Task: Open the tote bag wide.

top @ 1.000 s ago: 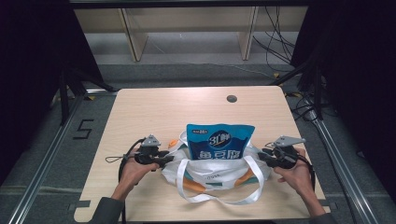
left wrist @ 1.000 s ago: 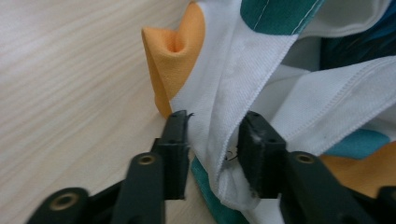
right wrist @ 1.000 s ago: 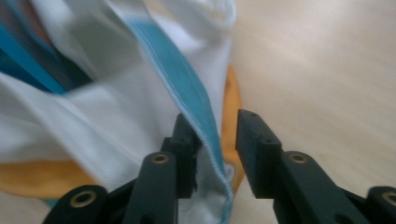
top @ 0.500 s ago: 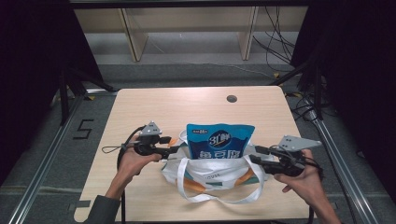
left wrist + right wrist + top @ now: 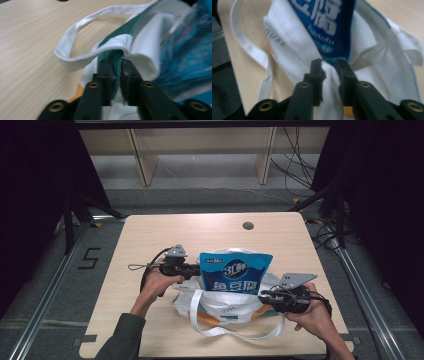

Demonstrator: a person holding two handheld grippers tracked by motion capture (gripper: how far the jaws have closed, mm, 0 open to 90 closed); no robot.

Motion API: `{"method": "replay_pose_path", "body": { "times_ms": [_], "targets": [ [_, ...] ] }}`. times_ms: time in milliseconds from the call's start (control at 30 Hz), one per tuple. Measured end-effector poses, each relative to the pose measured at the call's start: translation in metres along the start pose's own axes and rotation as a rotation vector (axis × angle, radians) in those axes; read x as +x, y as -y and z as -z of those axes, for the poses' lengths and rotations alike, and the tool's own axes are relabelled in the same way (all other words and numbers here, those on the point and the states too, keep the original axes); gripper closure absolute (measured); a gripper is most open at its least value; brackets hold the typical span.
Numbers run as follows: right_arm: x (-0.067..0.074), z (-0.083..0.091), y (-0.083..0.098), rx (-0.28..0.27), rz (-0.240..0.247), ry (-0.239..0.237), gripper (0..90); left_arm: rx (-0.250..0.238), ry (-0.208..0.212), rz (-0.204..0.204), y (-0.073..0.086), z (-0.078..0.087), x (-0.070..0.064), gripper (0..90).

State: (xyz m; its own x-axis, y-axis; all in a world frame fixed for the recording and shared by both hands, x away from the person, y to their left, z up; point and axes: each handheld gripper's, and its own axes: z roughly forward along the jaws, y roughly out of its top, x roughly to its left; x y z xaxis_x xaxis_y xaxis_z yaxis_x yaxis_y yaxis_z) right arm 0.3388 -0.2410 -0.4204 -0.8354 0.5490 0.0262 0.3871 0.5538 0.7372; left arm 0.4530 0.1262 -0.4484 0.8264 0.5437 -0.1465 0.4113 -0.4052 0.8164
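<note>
A white cloth tote bag (image 5: 225, 307) sits toward the near edge of the pale wood-grain worktop (image 5: 150, 230), about midway between its left and right edges, with a glossy blue snack packet (image 5: 235, 272) standing in its mouth. The far half of the worktop lies bare save for a small dark round hole (image 5: 248, 225), leaving open room there and toward the left edge. The left gripper (image 5: 116, 66) has just been closing its fingers, and they now pinch the bag's green, zip-edged rim. The right gripper (image 5: 329, 67) has likewise been closing its fingers, which clamp a fold of white cloth at the opposite rim. The packet's lower part is hidden inside the bag, and a white strap (image 5: 240, 336) loops toward the near edge.
</note>
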Motion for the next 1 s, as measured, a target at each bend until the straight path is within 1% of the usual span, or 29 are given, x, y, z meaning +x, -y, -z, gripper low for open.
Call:
{"method": "replay_pose_path", "body": {
  "times_ms": [33, 67, 100, 133, 167, 200, 267, 300, 333, 367, 400, 433, 467, 500, 533, 567, 600, 633, 667, 700, 733, 767, 800, 833, 867, 900, 933, 967, 1000],
  "targets": [
    [0.001, -0.001, 0.002, 0.010, 0.003, -0.013, 80.5, 0.011, -0.014, 0.018, 0.000, -0.002, 0.002, 84.7],
    [0.002, -0.001, 0.003, 0.018, 0.018, -0.005, 81.1, 0.011, -0.014, 0.018, 0.000, -0.002, 0.002, 85.9],
    [0.002, -0.001, 0.003, 0.018, 0.018, -0.005, 81.1, 0.021, -0.029, 0.017, -0.002, -0.004, 0.004, 85.9],
    [0.006, -0.002, 0.004, 0.044, 0.025, -0.012, 81.5, 0.024, -0.038, 0.020, -0.003, -0.006, 0.007, 86.7],
    [0.010, -0.005, 0.007, 0.060, 0.035, -0.013, 81.7, 0.026, -0.051, 0.034, -0.003, -0.008, 0.011, 87.1],
    [0.013, -0.010, 0.011, 0.064, 0.036, -0.009, 81.9, 0.031, -0.051, 0.050, -0.003, -0.011, 0.015, 87.4],
    [0.017, -0.018, 0.021, 0.110, 0.028, -0.026, 82.6, 0.055, -0.074, 0.072, -0.002, -0.017, 0.024, 87.7],
    [0.017, -0.023, 0.026, 0.131, 0.024, -0.026, 82.8, 0.063, -0.083, 0.077, -0.001, -0.022, 0.028, 87.6],
    [0.020, -0.030, 0.037, 0.169, -0.008, -0.056, 83.0, 0.117, -0.087, 0.083, 0.001, -0.030, 0.037, 87.4],
    [0.020, -0.030, 0.037, 0.169, -0.008, -0.056, 83.0, 0.117, -0.087, 0.083, 0.001, -0.030, 0.037, 87.3],
    [0.020, -0.035, 0.041, 0.176, -0.011, -0.056, 83.1, 0.132, -0.090, 0.096, 0.003, -0.036, 0.040, 87.3],
    [0.021, -0.039, 0.045, 0.177, -0.026, -0.066, 83.9, 0.156, -0.092, 0.108, 0.004, -0.041, 0.044, 87.2],
    [0.020, -0.042, 0.048, 0.189, -0.017, -0.072, 84.1, 0.176, -0.096, 0.116, 0.006, -0.046, 0.047, 87.0],
    [0.021, -0.046, 0.051, 0.195, -0.020, -0.073, 84.2, 0.177, -0.101, 0.144, 0.007, -0.050, 0.048, 86.7],
    [0.021, -0.048, 0.052, 0.226, -0.011, -0.074, 84.3, 0.202, -0.101, 0.146, 0.009, -0.052, 0.050, 86.7],
    [0.021, -0.053, 0.054, 0.214, -0.013, -0.075, 84.4, 0.203, -0.110, 0.149, 0.013, -0.056, 0.052, 86.6],
    [0.021, -0.053, 0.053, 0.233, -0.007, -0.070, 84.5, 0.210, -0.115, 0.161, 0.014, -0.056, 0.052, 86.1],
    [0.022, -0.055, 0.054, 0.216, -0.014, -0.067, 84.5, 0.208, -0.116, 0.159, 0.014, -0.055, 0.053, 85.4],
    [0.022, -0.053, 0.053, 0.232, -0.014, -0.062, 84.1, 0.212, -0.153, 0.134, 0.009, -0.052, 0.046, 82.2],
    [0.022, -0.053, 0.053, 0.232, -0.014, -0.062, 84.1, 0.212, -0.153, 0.134, 0.009, -0.052, 0.046, 78.9],
    [0.021, -0.050, 0.051, 0.210, -0.031, -0.074, 81.7, 0.193, -0.159, 0.116, 0.004, -0.043, 0.036, 70.9],
    [0.021, -0.050, 0.051, 0.210, -0.031, -0.074, 81.7, 0.193, -0.159, 0.116, 0.004, -0.043, 0.036, 62.3],
    [0.020, -0.046, 0.049, 0.182, -0.037, -0.081, 78.0, 0.189, -0.152, 0.101, 0.002, -0.037, 0.032, 62.3],
    [0.019, -0.032, 0.042, 0.151, -0.038, -0.090, 69.4, 0.163, -0.163, 0.086, -0.001, -0.020, 0.022, 51.9],
    [0.019, -0.032, 0.042, 0.151, -0.038, -0.090, 69.4, 0.163, -0.163, 0.086, -0.001, -0.020, 0.022, 47.1],
    [0.019, -0.024, 0.038, 0.126, -0.037, -0.087, 64.4, 0.131, -0.163, 0.099, -0.002, -0.011, 0.017, 47.1],
    [0.017, -0.018, 0.033, 0.078, -0.033, -0.076, 60.2, 0.104, -0.154, 0.118, -0.002, 0.000, 0.014, 44.1],
    [0.014, 0.000, 0.022, 0.002, -0.047, -0.080, 56.7, 0.066, -0.140, 0.141, -0.002, 0.009, 0.009, 41.4],
    [0.014, 0.009, 0.017, -0.034, -0.067, -0.073, 55.3, 0.041, -0.122, 0.111, -0.002, 0.028, -0.002, 41.3]
  ]
}}
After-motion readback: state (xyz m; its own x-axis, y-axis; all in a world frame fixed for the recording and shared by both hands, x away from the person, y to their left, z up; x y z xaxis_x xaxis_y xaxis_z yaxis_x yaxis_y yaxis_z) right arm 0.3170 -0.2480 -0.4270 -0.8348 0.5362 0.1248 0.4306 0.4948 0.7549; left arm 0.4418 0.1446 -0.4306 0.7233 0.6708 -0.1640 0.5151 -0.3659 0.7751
